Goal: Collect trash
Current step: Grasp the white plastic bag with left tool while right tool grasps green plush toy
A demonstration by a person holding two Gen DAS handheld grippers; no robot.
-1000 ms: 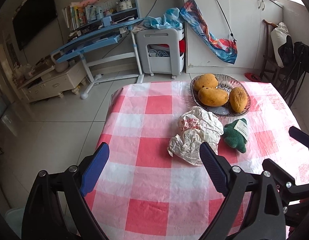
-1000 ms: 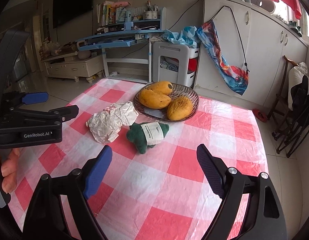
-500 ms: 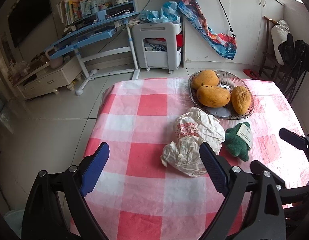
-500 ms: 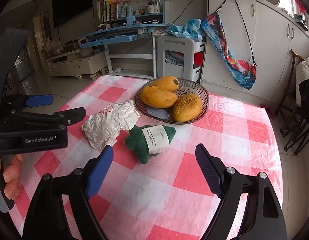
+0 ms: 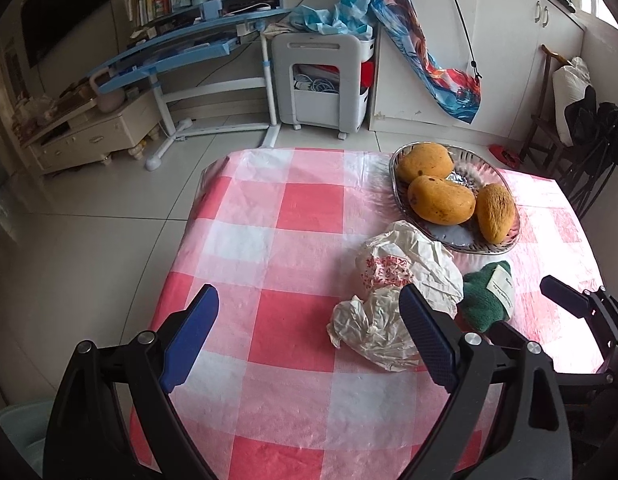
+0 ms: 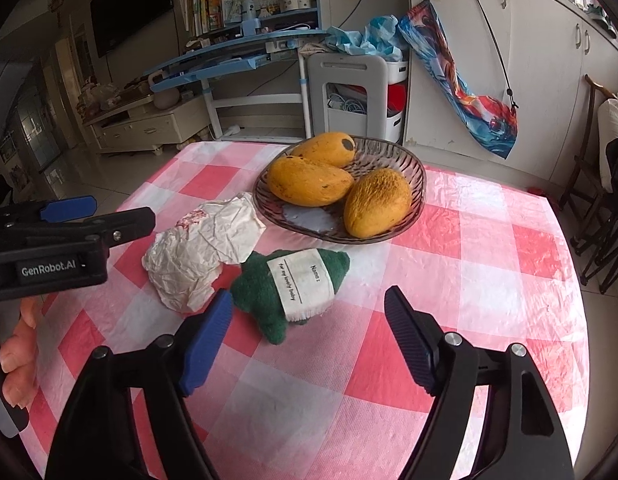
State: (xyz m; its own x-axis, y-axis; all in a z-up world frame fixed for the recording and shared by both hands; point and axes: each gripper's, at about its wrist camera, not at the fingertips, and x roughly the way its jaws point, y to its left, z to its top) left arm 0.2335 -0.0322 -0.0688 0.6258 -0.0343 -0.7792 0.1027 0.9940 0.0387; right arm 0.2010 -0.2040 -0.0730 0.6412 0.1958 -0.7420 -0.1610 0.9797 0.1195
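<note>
Crumpled wrapper [image 5: 393, 296] sits on the checked counter [image 5: 293, 240], touching a green plush [image 6: 293, 284], just beside the bowl [image 6: 413, 184] with 3 mangoes. Left gripper [image 5: 309, 340] fingers spread, empty, hovering near the wrapper. Right gripper [image 6: 309, 340] fingers closing, nothing between them yet.

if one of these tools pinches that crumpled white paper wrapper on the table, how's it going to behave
The crumpled paper wrapper looks thin and creased all over, so it will probably crush between the pads rather than resist. It seems light, likely sliding on the glossy checked tablecloth if nudged. Its loose folds may unfurl or dangle when lifted.
</note>
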